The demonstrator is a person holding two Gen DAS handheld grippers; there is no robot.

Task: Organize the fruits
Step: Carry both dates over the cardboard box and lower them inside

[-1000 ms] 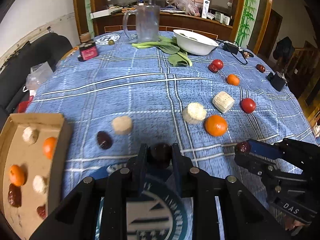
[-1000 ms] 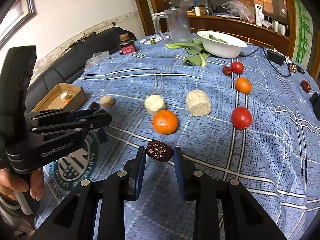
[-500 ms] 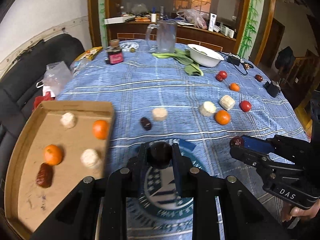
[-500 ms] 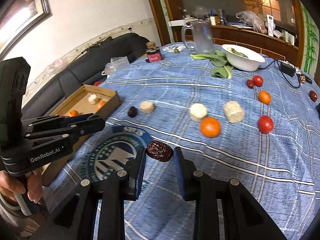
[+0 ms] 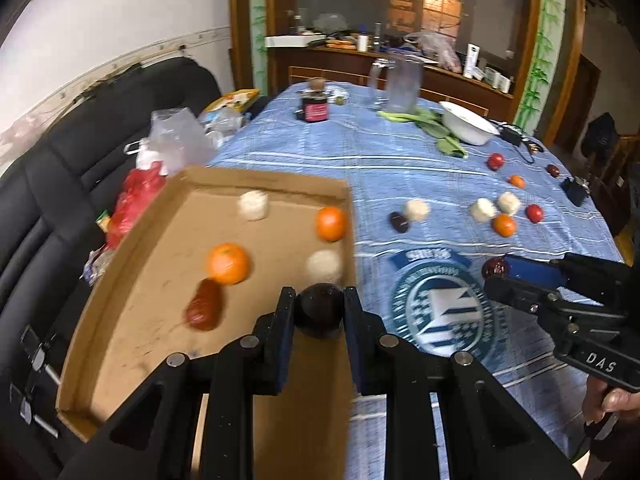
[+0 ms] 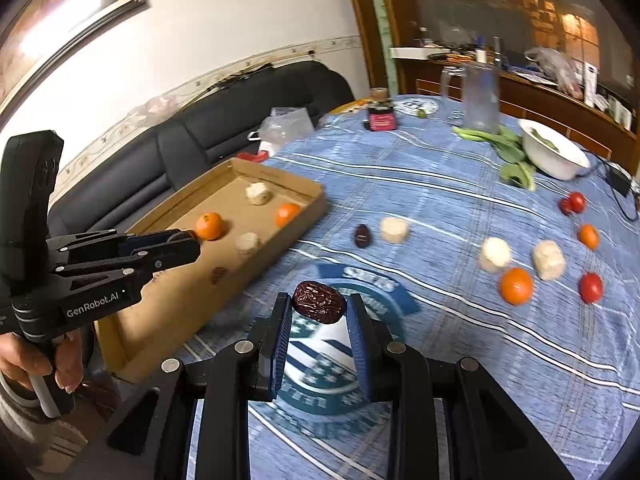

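My left gripper [image 5: 319, 312] is shut on a dark red date [image 5: 320, 310] and holds it above the right side of the cardboard tray [image 5: 120, 264]. The tray holds two oranges [image 5: 229, 263], two pale corn pieces [image 5: 253, 205] and a red date [image 5: 205, 306]. My right gripper [image 6: 319, 312] is shut on a wrinkled brown date [image 6: 319, 302] above the blue tablecloth's round emblem [image 6: 340, 344]. On the cloth lie a dark date [image 6: 362, 235], corn pieces [image 6: 394, 229], oranges [image 6: 516, 285] and tomatoes [image 6: 591, 287].
At the far end of the table stand a white bowl [image 6: 554, 154], green leaves [image 6: 510, 156], a glass pitcher [image 6: 480, 98] and a dark jar [image 6: 381, 117]. A black sofa [image 6: 224, 120] with plastic bags [image 5: 176, 140] runs along the left. A charger cable [image 6: 624, 192] lies far right.
Both grippers have moved left with their dates. The left one has come from above the cloth to above the tray's right side. The right one now hangs over the emblem.
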